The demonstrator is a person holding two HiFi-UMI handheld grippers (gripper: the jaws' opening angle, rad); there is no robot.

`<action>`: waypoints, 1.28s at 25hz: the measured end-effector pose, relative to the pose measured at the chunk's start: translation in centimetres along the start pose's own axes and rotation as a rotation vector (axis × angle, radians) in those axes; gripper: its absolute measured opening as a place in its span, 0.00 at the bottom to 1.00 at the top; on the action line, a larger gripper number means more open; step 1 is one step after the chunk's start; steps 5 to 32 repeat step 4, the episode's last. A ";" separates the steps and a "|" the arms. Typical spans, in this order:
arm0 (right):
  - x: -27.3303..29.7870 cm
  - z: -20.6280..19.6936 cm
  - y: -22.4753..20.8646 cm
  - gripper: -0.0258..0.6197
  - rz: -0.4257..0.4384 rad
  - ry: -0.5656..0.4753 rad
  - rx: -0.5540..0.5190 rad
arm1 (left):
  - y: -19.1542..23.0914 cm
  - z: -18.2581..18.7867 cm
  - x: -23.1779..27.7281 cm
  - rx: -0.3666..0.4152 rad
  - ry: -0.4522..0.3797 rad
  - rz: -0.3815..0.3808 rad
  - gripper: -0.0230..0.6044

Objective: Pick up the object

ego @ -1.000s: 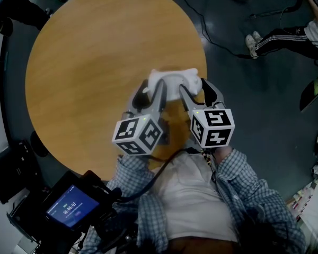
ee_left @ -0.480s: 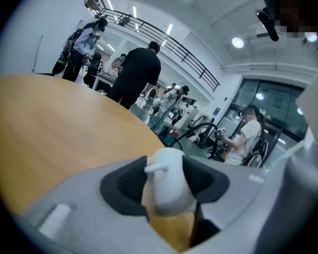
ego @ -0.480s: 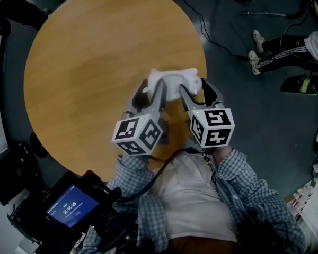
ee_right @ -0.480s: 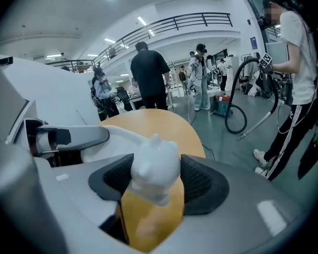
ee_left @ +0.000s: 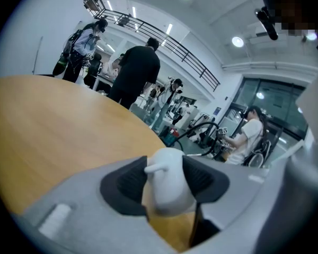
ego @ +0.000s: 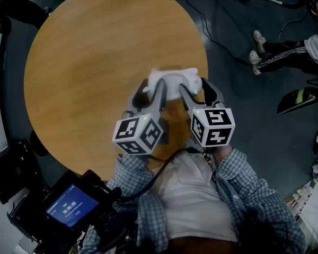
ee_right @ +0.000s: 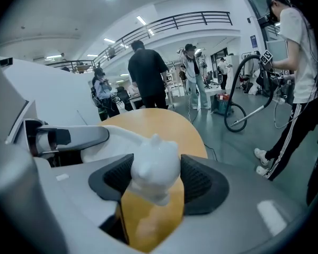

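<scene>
Gripping one end each, the left tongs (ee_left: pixel 167 181) and right tongs (ee_right: pixel 155 179) both clamp the white object (ego: pixel 172 81), which sits over the tabletop (ego: pixel 95 62) near its right edge. Pulling the hands apart or unevenly could twist it loose, I judge, since each grip takes only a rounded tip. Floor cables (ego: pixel 203 28) and a seated person's legs (ego: pixel 286 38) lie well to the right, blocking nothing.

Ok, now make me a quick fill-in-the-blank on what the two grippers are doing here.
1. Between the jaws of the left gripper sits a ___ figurine.
2. The jaws of the right gripper are ___ on that same figurine.
3. The wooden table has a ___ top.

Missing words: white; shut; round.
</scene>
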State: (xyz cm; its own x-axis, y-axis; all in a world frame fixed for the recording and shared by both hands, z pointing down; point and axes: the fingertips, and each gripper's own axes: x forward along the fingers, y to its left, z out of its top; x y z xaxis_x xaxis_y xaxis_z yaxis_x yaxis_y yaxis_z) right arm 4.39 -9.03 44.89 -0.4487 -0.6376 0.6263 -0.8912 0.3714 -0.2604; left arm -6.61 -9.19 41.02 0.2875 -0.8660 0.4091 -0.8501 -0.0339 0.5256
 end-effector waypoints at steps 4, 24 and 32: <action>0.0 -0.1 0.0 0.48 0.004 0.003 0.011 | -0.1 0.0 0.0 0.009 0.000 0.000 0.37; 0.0 -0.1 0.0 0.48 0.004 0.003 0.011 | -0.1 0.0 0.0 0.009 0.000 0.000 0.37; 0.0 -0.1 0.0 0.48 0.004 0.003 0.011 | -0.1 0.0 0.0 0.009 0.000 0.000 0.37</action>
